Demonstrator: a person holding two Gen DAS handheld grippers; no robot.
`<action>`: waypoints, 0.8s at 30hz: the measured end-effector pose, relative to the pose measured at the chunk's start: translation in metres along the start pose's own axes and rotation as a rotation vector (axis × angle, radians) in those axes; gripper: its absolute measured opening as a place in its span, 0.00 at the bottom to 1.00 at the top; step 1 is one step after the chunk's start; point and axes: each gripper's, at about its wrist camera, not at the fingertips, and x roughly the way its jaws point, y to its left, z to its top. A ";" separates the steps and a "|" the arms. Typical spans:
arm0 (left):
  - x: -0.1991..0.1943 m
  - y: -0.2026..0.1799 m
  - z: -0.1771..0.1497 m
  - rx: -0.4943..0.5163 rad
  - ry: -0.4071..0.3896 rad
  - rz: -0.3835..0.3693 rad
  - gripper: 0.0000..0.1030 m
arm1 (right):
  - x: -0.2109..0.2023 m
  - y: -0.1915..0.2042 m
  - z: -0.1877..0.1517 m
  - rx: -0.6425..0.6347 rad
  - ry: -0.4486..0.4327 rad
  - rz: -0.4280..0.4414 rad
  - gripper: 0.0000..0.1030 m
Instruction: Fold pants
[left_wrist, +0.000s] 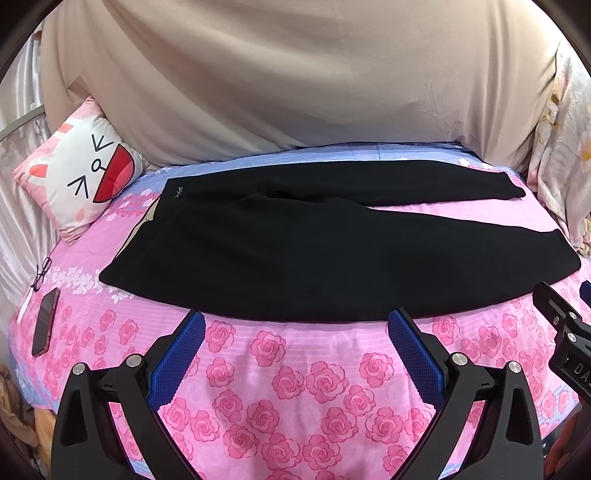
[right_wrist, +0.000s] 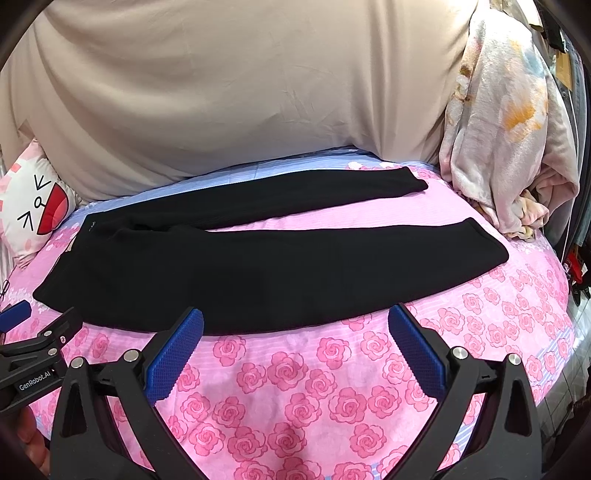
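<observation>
Black pants lie flat on the pink rose bedsheet, waistband at the left, both legs stretched to the right and slightly apart. They also show in the right wrist view. My left gripper is open and empty, hovering just in front of the near edge of the pants' seat. My right gripper is open and empty, just in front of the near leg's edge. Each gripper shows at the edge of the other's view.
A cartoon cat pillow lies at the back left. A phone and glasses lie at the left bed edge. A beige cover rises behind the bed. A floral blanket is piled at the right.
</observation>
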 end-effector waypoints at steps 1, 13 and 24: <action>0.000 0.000 0.000 0.001 0.001 0.000 0.95 | 0.001 0.000 0.000 0.001 0.002 0.001 0.95; 0.001 -0.001 0.000 0.004 0.005 0.000 0.95 | 0.004 -0.001 -0.001 0.004 0.013 0.000 0.95; 0.006 0.002 0.000 0.005 0.019 -0.010 0.95 | 0.007 -0.008 0.001 0.005 0.007 -0.011 0.95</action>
